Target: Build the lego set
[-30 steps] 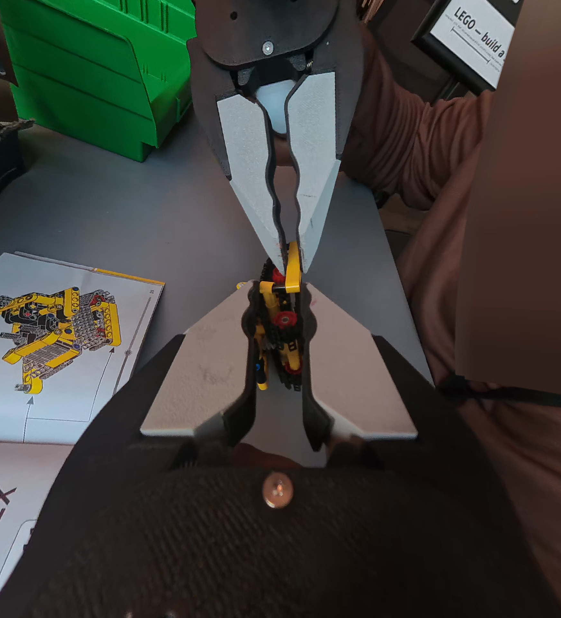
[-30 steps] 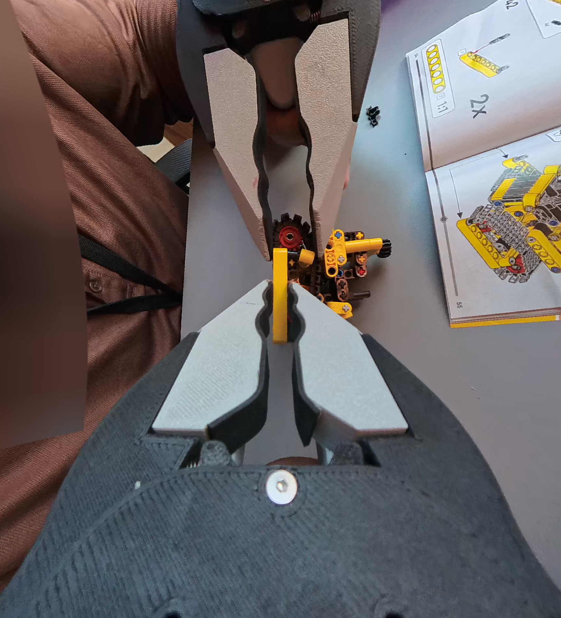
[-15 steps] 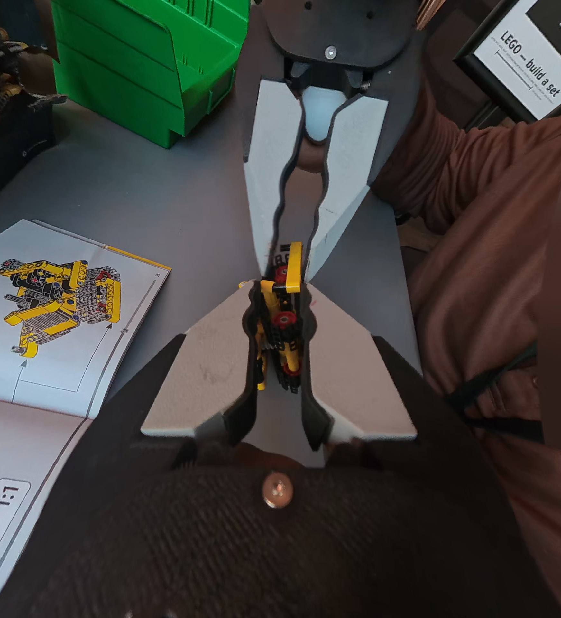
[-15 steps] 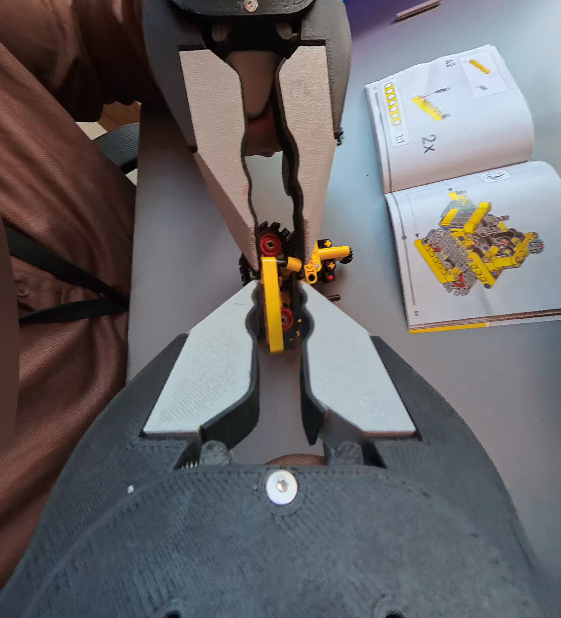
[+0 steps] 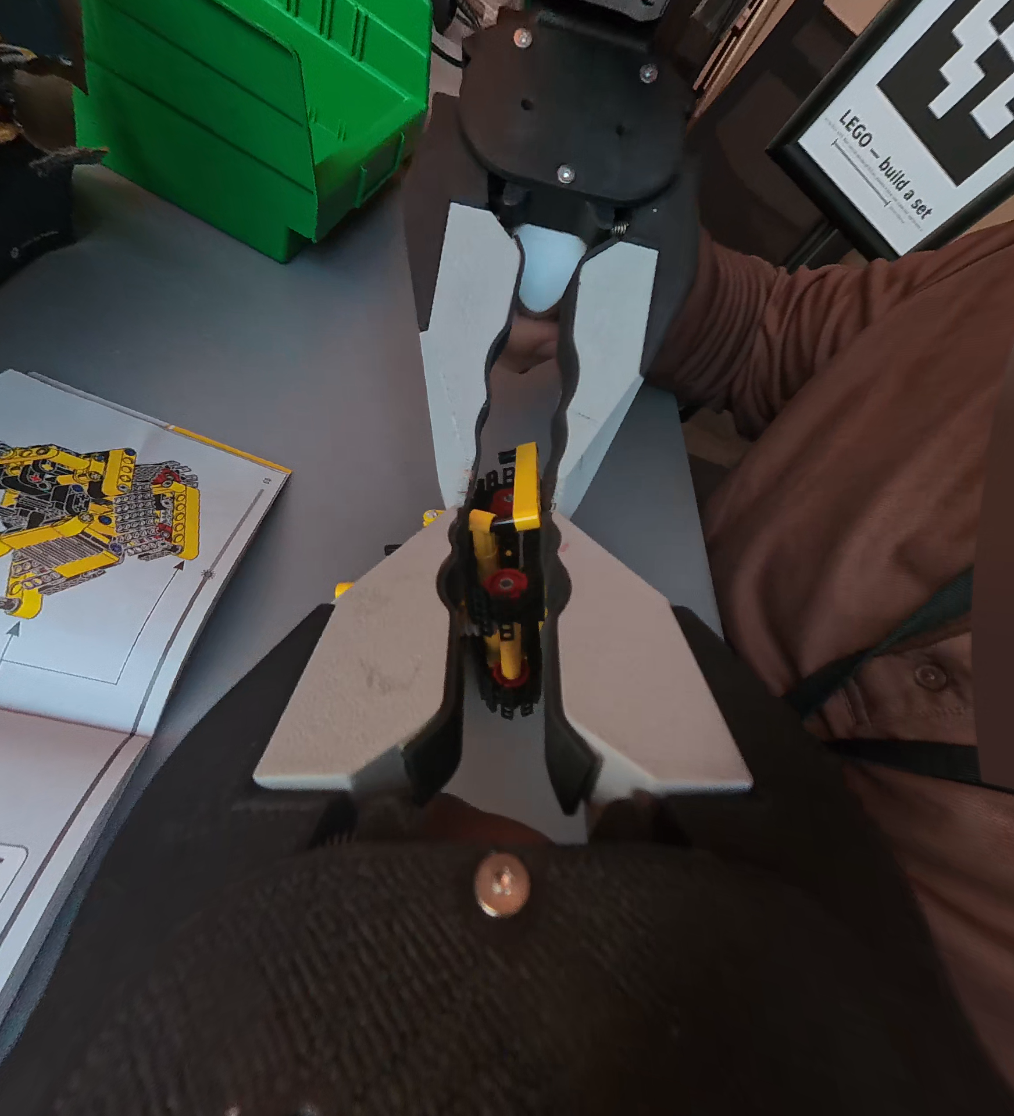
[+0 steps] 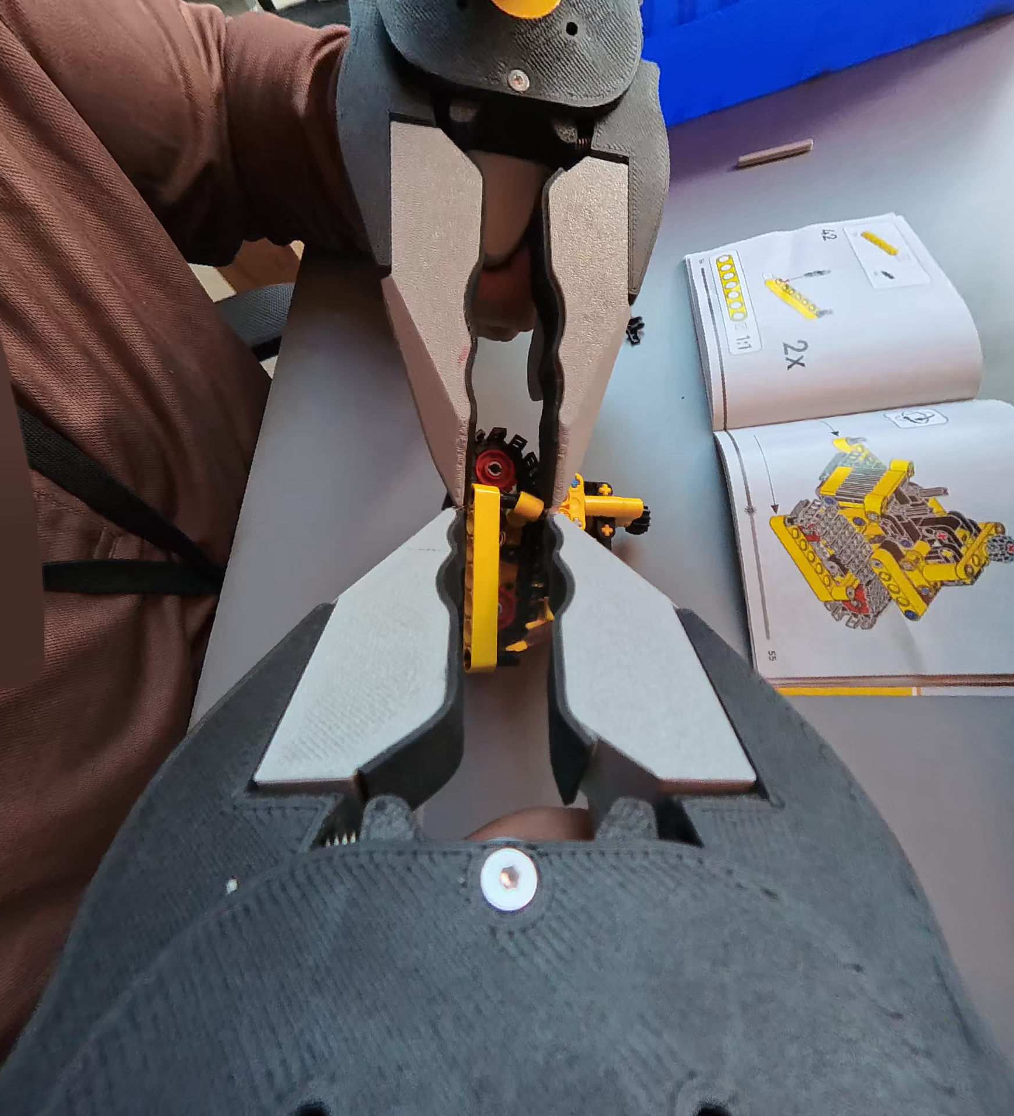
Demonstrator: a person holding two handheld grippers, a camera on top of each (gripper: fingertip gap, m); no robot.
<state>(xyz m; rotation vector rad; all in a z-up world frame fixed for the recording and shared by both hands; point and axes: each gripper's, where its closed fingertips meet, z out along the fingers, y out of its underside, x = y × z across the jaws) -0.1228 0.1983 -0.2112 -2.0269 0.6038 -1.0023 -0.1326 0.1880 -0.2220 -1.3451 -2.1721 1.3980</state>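
Open instruction booklet [image 6: 879,513] on the grey table: printed step and page numbers, quantity mark, scale mark. Framed sign [image 5: 939,115]: one text line under a black-and-white block marker.

Glossy plastic model [image 5: 501,604], matt ridged printed tool [image 6: 501,519] shells, smooth paper booklet [image 5: 88,543].
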